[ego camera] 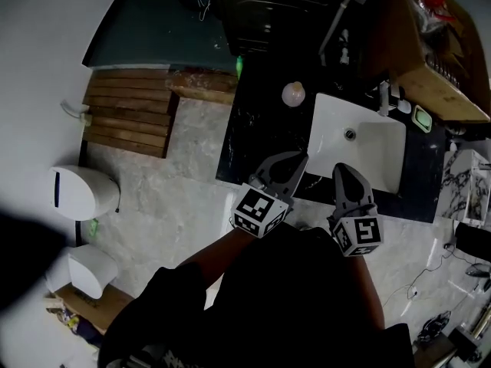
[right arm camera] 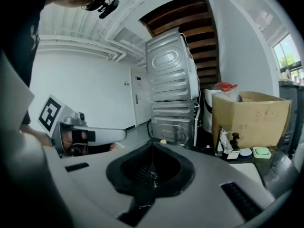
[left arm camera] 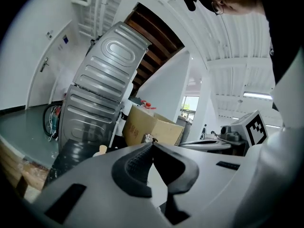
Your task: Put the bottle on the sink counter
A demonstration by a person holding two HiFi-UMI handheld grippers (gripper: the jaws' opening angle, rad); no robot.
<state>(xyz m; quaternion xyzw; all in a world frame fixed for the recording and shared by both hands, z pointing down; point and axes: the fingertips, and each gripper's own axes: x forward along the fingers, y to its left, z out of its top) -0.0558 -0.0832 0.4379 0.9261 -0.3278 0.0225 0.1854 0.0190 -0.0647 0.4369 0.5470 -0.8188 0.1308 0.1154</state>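
Dark tabletop [ego camera: 261,136] carries the white sink [ego camera: 368,148]. Left hand-held gripper [left arm camera: 152,144] and right hand-held gripper [right arm camera: 153,144] are both closed on nothing. They are held side by side, near level, at the tabletop's front edge, apparently clear of the work. Bottle [ego camera: 293,94] (pale, seen from above) stands on the tabletop just left of the sink; placement looks complete.

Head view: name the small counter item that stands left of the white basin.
The pale round item, alone on the black top; the green dish and the white piece sit by the basin's upper right corner.
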